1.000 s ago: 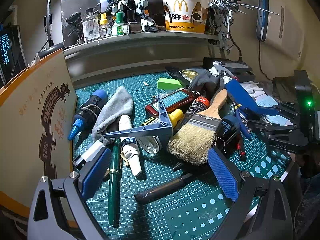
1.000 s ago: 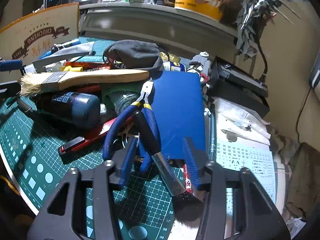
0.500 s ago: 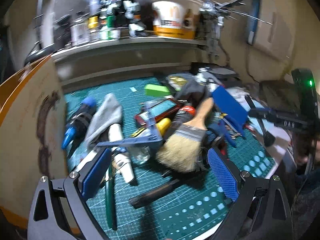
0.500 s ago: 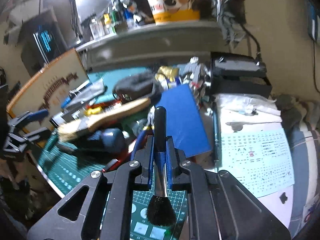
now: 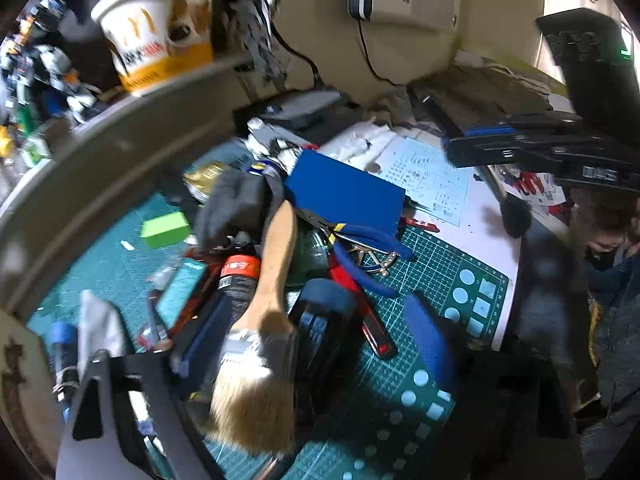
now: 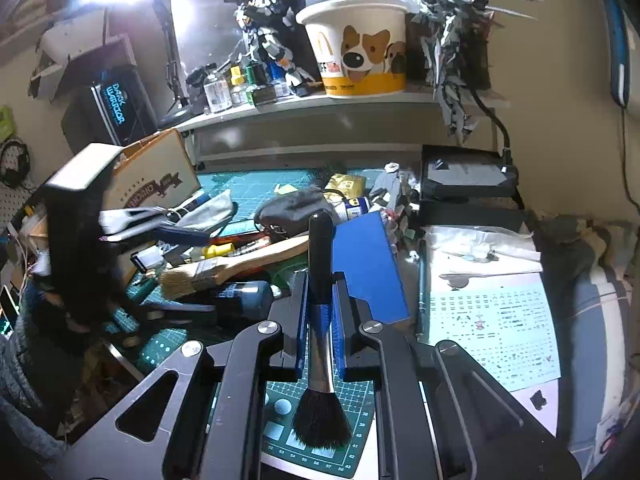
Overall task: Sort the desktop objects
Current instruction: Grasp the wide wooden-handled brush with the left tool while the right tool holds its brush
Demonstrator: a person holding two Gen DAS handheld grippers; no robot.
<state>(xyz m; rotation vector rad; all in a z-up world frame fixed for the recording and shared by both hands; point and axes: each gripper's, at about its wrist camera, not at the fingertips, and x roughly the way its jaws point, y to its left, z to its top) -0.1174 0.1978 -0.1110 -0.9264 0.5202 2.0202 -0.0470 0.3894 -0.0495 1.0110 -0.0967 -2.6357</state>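
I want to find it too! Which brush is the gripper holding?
Look above the green cutting mat. The right gripper pinches a thin black brush with soft dark bristles pointing down. The other brush is wide, wooden, with pale bristles.

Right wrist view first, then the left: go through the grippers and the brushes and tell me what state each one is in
right gripper: shut on the black brush, lifted above the mat.
black brush: clamped by its handle, bristles toward the camera.
left gripper: open, blurred, around the wooden paintbrush.
wooden paintbrush: lying on the pile, not gripped.
paper bucket: upright on the shelf.
blue pliers: lying on the green cutting mat.
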